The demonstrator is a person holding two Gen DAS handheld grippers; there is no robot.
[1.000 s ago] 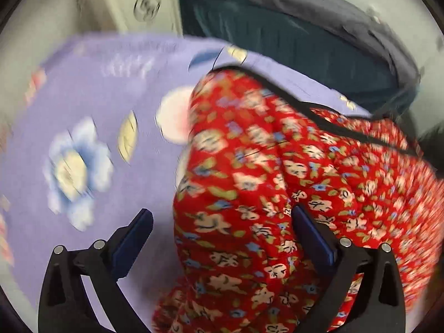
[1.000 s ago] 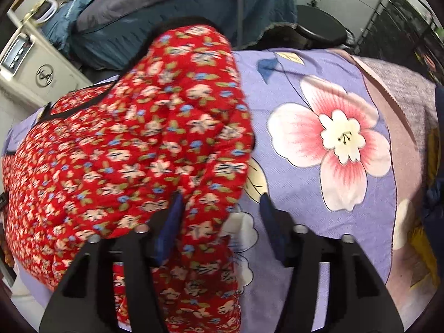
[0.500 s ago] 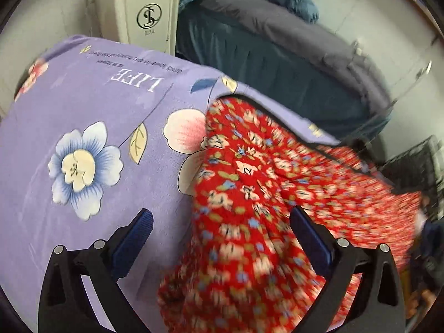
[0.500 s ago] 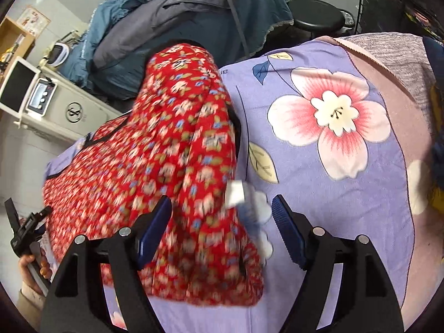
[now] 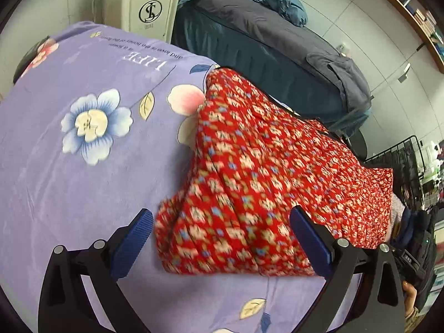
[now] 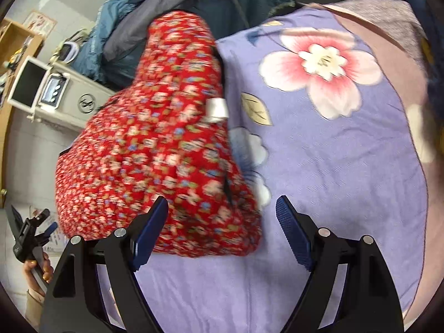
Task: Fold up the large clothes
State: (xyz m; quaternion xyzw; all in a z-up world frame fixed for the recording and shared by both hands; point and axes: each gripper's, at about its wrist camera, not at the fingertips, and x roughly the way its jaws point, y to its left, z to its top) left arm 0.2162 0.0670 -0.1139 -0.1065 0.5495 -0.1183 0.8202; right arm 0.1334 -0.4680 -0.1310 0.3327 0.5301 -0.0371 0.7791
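A red floral garment (image 5: 263, 166) lies folded over on a lilac flowered blanket (image 5: 69, 180). My left gripper (image 5: 222, 216) hangs open above the garment's near edge, and its pads touch no cloth. In the right wrist view the same garment (image 6: 155, 144) fills the left half, with a white label (image 6: 217, 109) showing at its fold. My right gripper (image 6: 222, 205) is above the garment's near corner with its jaws opening. The corner lies under the gap and the pads do not press on it. Each view shows the other gripper in a hand: the left (image 6: 27, 233), the right (image 5: 410, 260).
A white appliance (image 5: 149, 8) stands behind the blanket's far edge. Beside it is a dark blue bed with a grey cover (image 5: 263, 41). A black wire rack (image 5: 402, 155) stands far right. The lilac blanket (image 6: 333, 166) stretches right to a mauve border (image 6: 388, 14).
Both grippers have drawn back and up from the garment. The right jaws have widened and the cloth that was between them now lies on the blanket. The left jaws stayed wide.
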